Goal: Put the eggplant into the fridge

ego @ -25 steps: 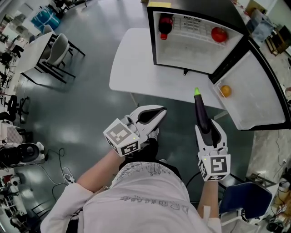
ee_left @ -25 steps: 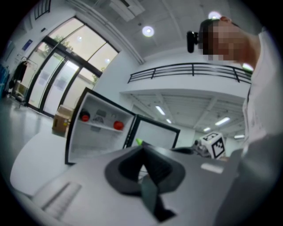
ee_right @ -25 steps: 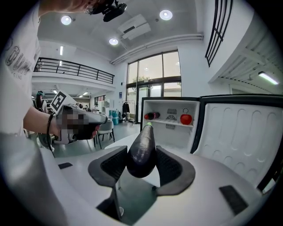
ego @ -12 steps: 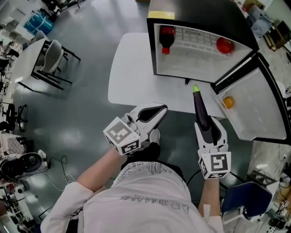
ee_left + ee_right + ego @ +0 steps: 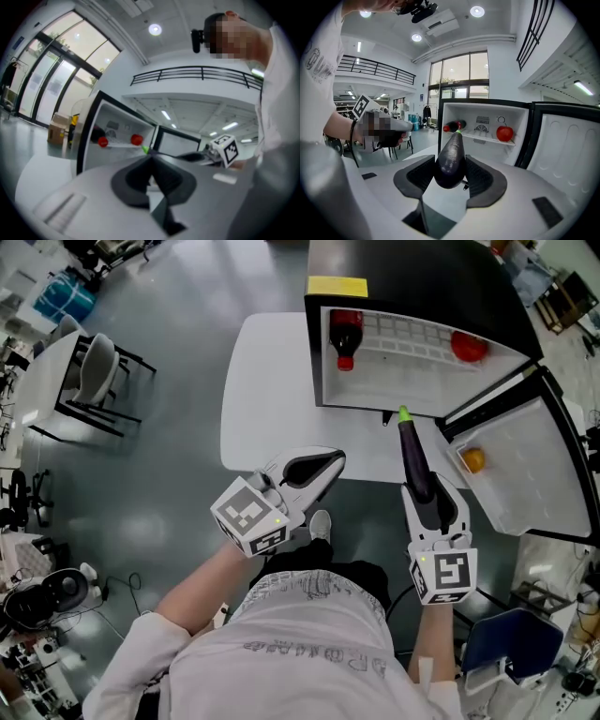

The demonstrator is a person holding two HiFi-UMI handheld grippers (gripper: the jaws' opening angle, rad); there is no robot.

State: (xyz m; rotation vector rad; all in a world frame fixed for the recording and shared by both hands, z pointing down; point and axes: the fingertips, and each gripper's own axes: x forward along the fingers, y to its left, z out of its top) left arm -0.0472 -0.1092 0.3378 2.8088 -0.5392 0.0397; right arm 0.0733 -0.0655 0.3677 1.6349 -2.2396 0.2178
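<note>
A dark purple eggplant (image 5: 413, 460) with a green stem sticks out of my right gripper (image 5: 432, 493), which is shut on its thick end. Its stem points at the open fridge (image 5: 403, 376) and sits just in front of the fridge's lower edge. In the right gripper view the eggplant (image 5: 451, 157) fills the gap between the pads (image 5: 483, 176) of the right gripper (image 5: 450, 165). My left gripper (image 5: 322, 469) hovers left of it over the table's near edge, shut and empty; the left gripper view shows the left gripper (image 5: 150, 162) with its pads meeting.
The fridge stands on a white table (image 5: 267, 381). Inside lie a red-capped bottle (image 5: 343, 334) and a red fruit (image 5: 468, 347). An orange (image 5: 473, 460) sits in the open door (image 5: 534, 474) to the right. Chairs and a desk (image 5: 89, 371) stand far left, a blue chair (image 5: 506, 643) lower right.
Both grippers have moved forward toward the fridge together. The eggplant's stem has gone from over the table's near edge to just in front of the fridge opening.
</note>
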